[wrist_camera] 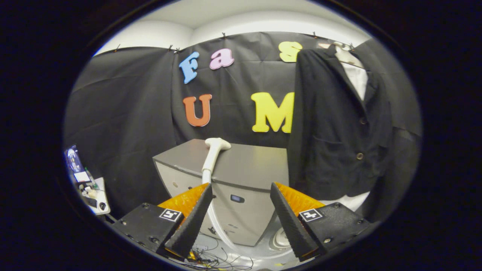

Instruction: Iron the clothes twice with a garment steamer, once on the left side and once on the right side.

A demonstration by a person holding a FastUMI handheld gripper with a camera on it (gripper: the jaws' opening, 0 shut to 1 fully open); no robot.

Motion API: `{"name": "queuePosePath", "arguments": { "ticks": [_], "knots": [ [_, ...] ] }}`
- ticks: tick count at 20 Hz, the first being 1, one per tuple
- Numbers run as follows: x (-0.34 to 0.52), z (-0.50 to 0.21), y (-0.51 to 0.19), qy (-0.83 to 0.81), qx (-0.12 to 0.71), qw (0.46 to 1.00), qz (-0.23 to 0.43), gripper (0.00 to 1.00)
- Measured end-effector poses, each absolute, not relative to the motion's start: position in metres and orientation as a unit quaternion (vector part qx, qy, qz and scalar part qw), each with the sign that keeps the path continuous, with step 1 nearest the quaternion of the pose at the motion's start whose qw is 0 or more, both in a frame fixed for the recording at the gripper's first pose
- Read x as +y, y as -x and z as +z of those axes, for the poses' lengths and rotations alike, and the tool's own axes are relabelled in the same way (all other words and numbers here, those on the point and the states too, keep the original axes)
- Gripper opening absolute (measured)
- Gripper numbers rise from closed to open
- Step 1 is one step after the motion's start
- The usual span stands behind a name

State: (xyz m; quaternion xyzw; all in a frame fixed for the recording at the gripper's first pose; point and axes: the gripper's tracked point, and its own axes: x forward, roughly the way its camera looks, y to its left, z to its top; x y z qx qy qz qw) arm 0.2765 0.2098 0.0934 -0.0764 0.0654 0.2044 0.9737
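Note:
A black jacket (337, 124) over a white shirt (357, 79) hangs on a hanger in front of the black cloth wall, up and to the right of my fingers. The white steamer head (215, 148) lies on top of a grey cabinet (241, 169), just beyond my left finger, and its white hose (214, 222) curves down the cabinet's front between my fingers. My gripper (241, 192) is open, with nothing between its fingers, and stands short of the steamer head.
A round white steamer base part (280, 239) sits low by the right finger. Loose thin wires (214, 259) lie on the floor below the fingers. Off to the left stands a small white stand with a screen and cables (88, 184).

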Motion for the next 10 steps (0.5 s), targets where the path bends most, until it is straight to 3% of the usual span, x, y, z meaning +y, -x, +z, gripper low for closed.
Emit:
{"name": "queuePosePath", "arguments": {
  "ticks": [7,10],
  "knots": [
    [0.32,0.084,-0.383,0.111,0.12,0.947,0.275,0.97],
    [0.351,0.067,-0.419,0.13,0.149,0.939,0.283,0.87]
  ]
}}
